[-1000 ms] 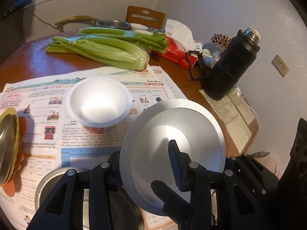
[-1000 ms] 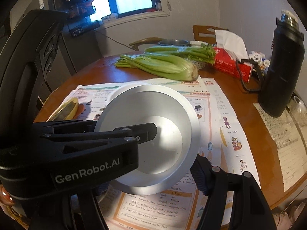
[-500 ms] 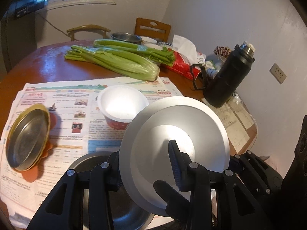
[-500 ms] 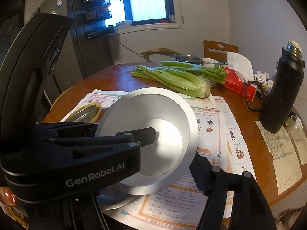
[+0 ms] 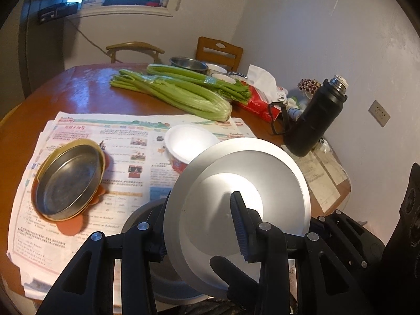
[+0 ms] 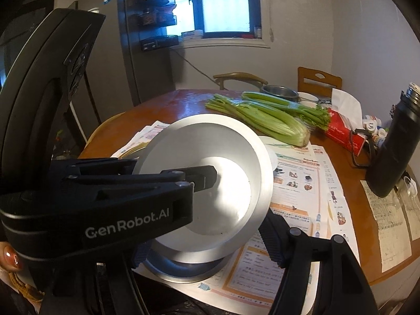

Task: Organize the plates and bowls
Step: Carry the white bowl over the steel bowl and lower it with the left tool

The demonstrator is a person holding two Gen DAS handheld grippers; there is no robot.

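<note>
A silver metal dish (image 5: 262,162) hangs tilted above the table, held by both grippers. My left gripper (image 5: 202,210) is shut on its near rim, one ribbed finger (image 5: 240,223) inside the dish and the other behind it. In the right wrist view the same dish (image 6: 210,136) sits between the pads of my right gripper (image 6: 202,241), which is shut on its lower edge. Below it a steel bowl (image 6: 183,270) rests on the newspaper. A white foam bowl (image 5: 189,141) and a gold-rimmed metal plate (image 5: 68,181) on an orange mat lie further out.
Newspaper (image 5: 126,131) covers the near half of the round wooden table (image 5: 78,92). Celery (image 5: 183,94), a red tissue box (image 5: 257,105) and a black flask (image 5: 315,120) stand behind. Another steel bowl (image 5: 187,64) and chairs are at the far edge.
Both grippers have lifted the silver dish and drawn it back toward me. The gold-rimmed plate and the steel bowl underneath have come into fuller view.
</note>
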